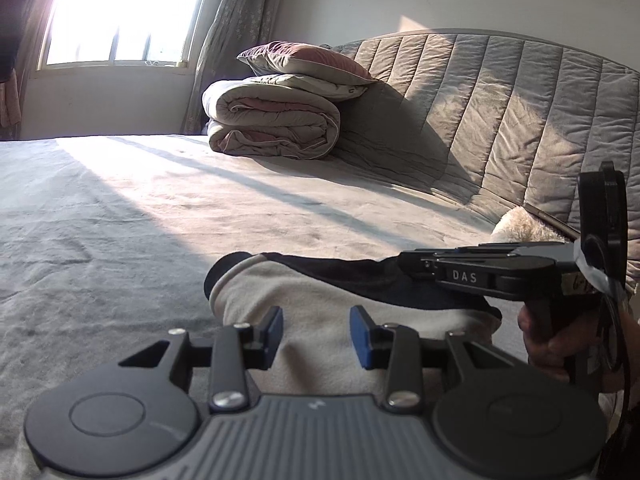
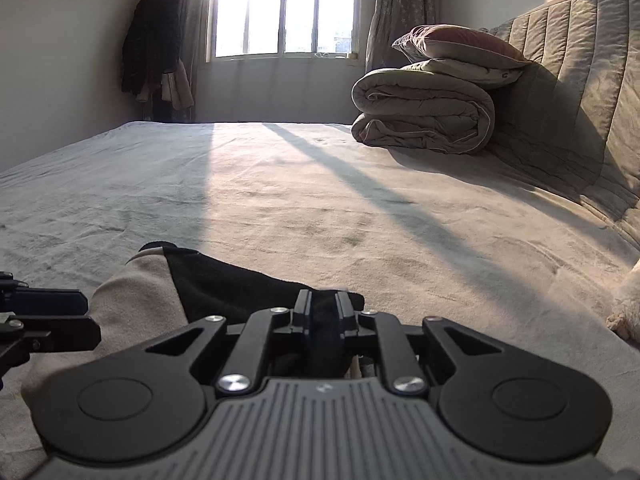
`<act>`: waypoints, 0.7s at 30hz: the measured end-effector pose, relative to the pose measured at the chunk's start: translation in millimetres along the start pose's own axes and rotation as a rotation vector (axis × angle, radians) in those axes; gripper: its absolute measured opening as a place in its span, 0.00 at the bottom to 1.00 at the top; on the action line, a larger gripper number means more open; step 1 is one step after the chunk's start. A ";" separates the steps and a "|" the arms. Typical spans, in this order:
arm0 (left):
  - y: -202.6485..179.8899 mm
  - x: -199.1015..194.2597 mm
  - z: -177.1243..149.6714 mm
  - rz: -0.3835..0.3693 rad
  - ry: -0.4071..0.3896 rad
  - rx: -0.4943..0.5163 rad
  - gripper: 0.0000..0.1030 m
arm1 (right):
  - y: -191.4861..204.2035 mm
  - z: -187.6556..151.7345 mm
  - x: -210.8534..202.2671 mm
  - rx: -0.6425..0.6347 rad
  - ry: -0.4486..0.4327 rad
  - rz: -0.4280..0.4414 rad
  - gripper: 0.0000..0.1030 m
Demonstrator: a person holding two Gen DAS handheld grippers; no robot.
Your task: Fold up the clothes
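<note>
One garment – cream and black – is lying on the bed right in front of me, with one rolled quilt and one pillow sitting on it by the padded headboard. Sun is pouring through one barred window, striping the sheet. My left gripper is hanging loose, its blue pads apart over the cream part, pinching nothing. My right gripper is reaching in level from the side and clamping the black edge – cloth bunching between its fingers.
</note>
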State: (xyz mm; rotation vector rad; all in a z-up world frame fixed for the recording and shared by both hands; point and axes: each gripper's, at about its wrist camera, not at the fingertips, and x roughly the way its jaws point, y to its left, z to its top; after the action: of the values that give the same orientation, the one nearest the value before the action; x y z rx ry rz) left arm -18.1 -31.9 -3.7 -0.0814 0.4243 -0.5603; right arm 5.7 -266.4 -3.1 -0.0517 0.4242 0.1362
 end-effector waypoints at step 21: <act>-0.7 -11.6 1.2 -0.081 0.079 -0.061 0.70 | -42.4 0.9 -5.7 0.188 0.095 0.123 0.54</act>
State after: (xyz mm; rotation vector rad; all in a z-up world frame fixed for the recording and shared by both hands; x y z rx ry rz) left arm -26.8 -26.3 1.8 -0.1351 0.5169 -0.6318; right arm 6.9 -309.0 1.0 0.1538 0.5335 0.2144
